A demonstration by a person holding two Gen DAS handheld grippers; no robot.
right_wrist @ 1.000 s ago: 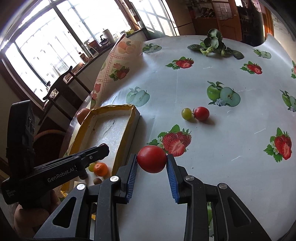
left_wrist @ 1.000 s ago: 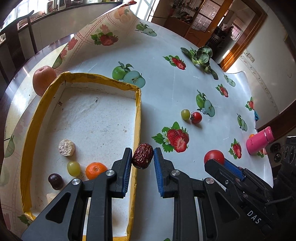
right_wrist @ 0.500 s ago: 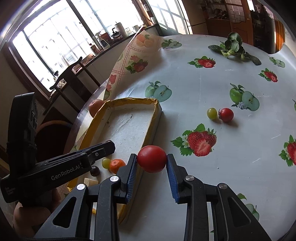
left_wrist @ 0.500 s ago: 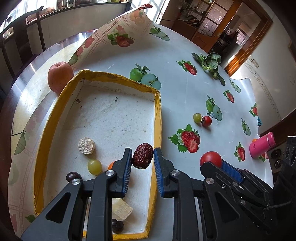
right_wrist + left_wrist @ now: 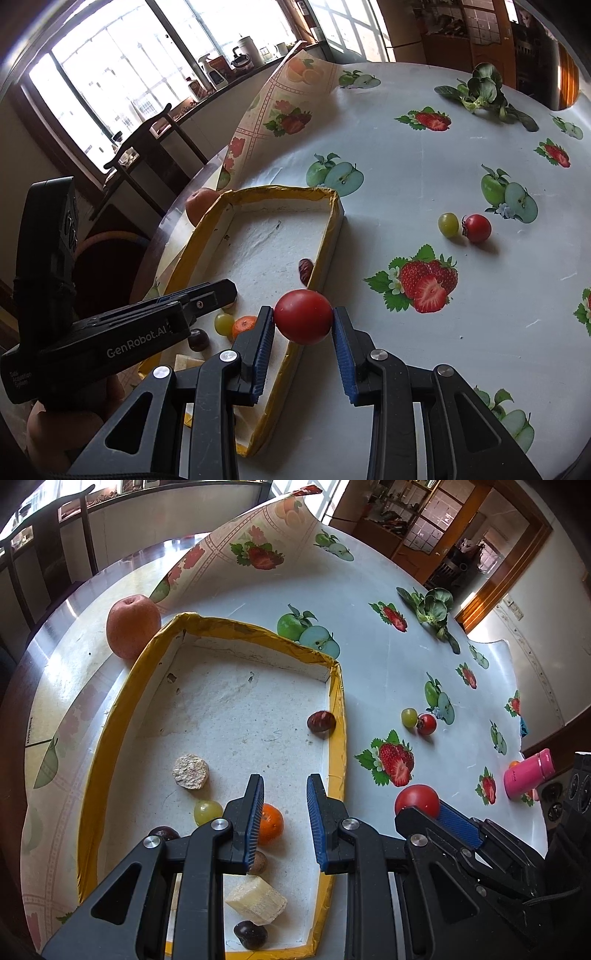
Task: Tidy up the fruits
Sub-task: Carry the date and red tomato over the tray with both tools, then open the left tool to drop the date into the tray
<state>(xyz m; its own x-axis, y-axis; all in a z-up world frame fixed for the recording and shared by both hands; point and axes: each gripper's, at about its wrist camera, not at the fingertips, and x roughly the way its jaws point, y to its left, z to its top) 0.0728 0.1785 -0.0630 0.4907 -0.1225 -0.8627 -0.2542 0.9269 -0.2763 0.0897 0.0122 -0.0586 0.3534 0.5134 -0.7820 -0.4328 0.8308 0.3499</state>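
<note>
Your right gripper (image 5: 303, 332) is clamped on the red tomato (image 5: 303, 316), above the tray's yellow rim (image 5: 295, 354). Your left gripper (image 5: 284, 814) holds nothing, its jaws apart with a gap; the date (image 5: 320, 722) lies inside the tray against its right wall.

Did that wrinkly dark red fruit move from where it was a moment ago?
Yes. The red date was between the left gripper fingers before; now it lies inside the yellow-rimmed tray, against its right wall, and the gripper holds nothing.
</note>
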